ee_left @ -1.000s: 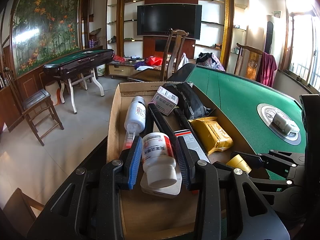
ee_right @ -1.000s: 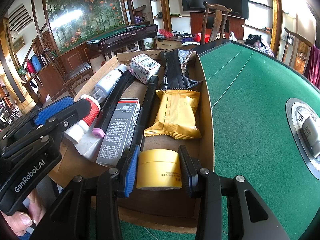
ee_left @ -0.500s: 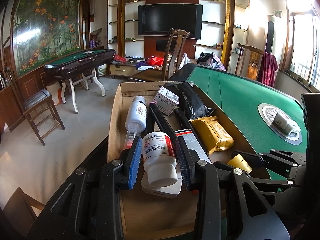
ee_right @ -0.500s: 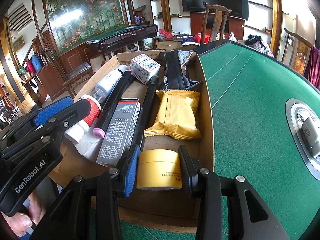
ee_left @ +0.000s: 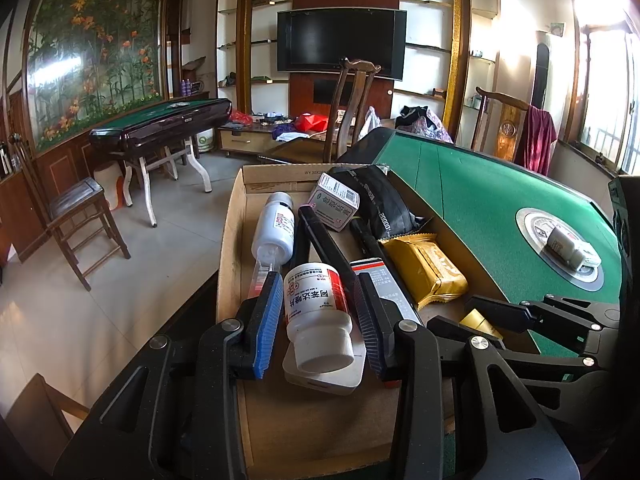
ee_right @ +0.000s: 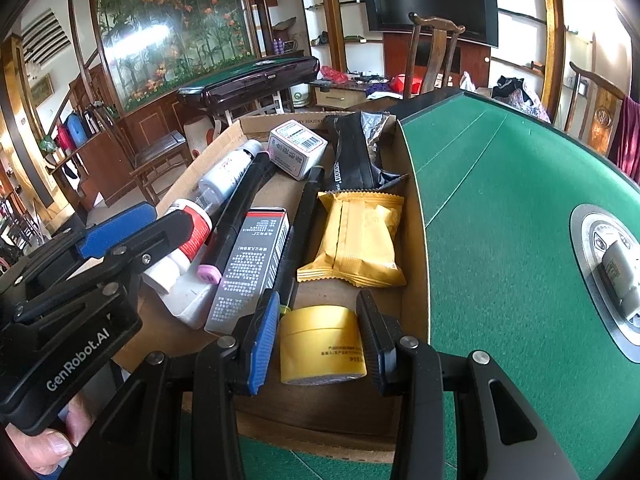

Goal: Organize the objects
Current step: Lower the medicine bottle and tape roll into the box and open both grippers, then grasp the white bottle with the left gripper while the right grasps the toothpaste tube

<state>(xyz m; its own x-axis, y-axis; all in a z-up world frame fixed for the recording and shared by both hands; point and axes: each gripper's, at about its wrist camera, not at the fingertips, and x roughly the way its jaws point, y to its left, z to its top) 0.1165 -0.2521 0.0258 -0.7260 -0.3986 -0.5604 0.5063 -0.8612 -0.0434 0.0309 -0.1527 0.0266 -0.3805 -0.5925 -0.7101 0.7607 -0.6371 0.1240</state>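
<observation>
An open cardboard box (ee_left: 230, 248) sits on the green felt table (ee_right: 500, 200) and holds several items. My left gripper (ee_left: 318, 284) reaches into its near left part, jaws opening. A white medicine bottle with a red label (ee_left: 314, 300) lies between them on a flat white case, with thin gaps at the pads. In the right wrist view my right gripper (ee_right: 319, 304) is shut on a squat yellow jar (ee_right: 320, 344) at the box's near right corner. The left gripper (ee_right: 168, 220) shows at that view's left edge, over the bottle.
The box also holds a white spray bottle (ee_left: 276, 228), a small white carton (ee_left: 334, 202), a black pouch (ee_left: 380, 204), a yellow snack packet (ee_right: 364, 240), a grey carton (ee_right: 252, 268) and black rods (ee_right: 240, 208). A small bottle lies on the table's centre disc (ee_right: 608, 264). A thumb (ee_right: 44, 444) shows low left.
The left jaws have parted a little from the medicine bottle, which stays lying where it was. The right gripper and the yellow jar have not moved.
</observation>
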